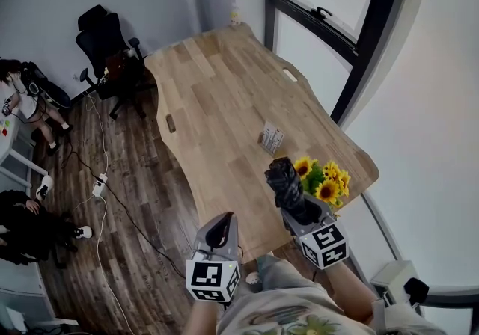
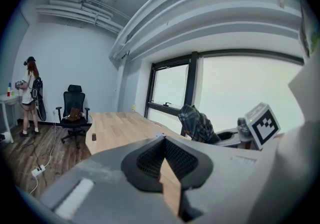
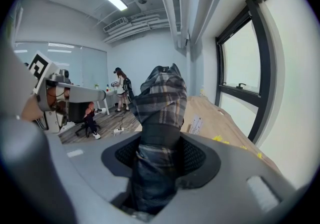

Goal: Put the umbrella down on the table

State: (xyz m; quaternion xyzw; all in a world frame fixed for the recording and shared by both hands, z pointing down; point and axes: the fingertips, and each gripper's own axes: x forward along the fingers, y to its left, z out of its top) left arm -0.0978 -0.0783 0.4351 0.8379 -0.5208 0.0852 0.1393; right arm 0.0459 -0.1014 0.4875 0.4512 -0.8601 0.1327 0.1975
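A folded dark plaid umbrella (image 1: pixel 286 180) stands up out of my right gripper (image 1: pixel 299 210), which is shut on its lower part above the near right corner of the wooden table (image 1: pixel 217 102). In the right gripper view the umbrella (image 3: pixel 160 103) fills the space between the pads of the right gripper (image 3: pixel 159 155) and sticks out forward. My left gripper (image 1: pixel 221 230) hovers off the table's near edge, its jaws together with nothing in them. The left gripper view shows that gripper's closed tips (image 2: pixel 162 140), with the umbrella (image 2: pixel 197 123) to their right.
Yellow sunflowers (image 1: pixel 323 180) stand at the table's near right edge beside the umbrella. A small white card (image 1: pixel 272 137) sits just beyond them. A black office chair (image 1: pixel 108 45) is at the far left end; a person (image 1: pixel 22 87) and a power strip (image 1: pixel 99 185) are on the left.
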